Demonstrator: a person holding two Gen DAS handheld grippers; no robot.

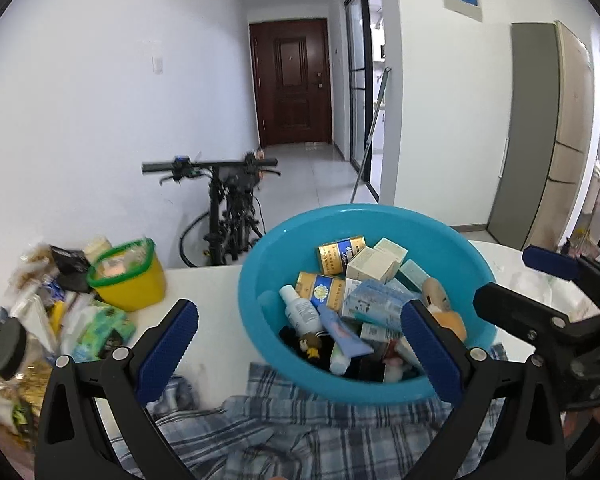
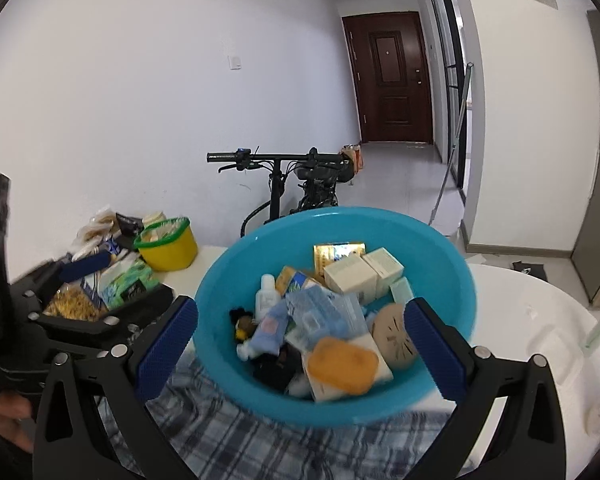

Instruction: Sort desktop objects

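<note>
Two black-framed tools (image 1: 300, 336) (image 2: 300, 336), ribbed blue finger pads (image 1: 168, 344), silver screws at the pivots.

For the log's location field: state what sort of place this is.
Most likely a lived-in flat, around its entrance hall. A dark wooden front door ends the tiled corridor, a bicycle leans against the wall, and a fridge stands to the right.

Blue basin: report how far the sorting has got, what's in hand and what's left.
Done: the blue basin already holds boxes, tubes and a small white bottle. In hand: nothing; the left gripper and right gripper are both open and empty. Left: the pile of packets beside the yellow tub, and the plaid cloth under the basin.
</note>
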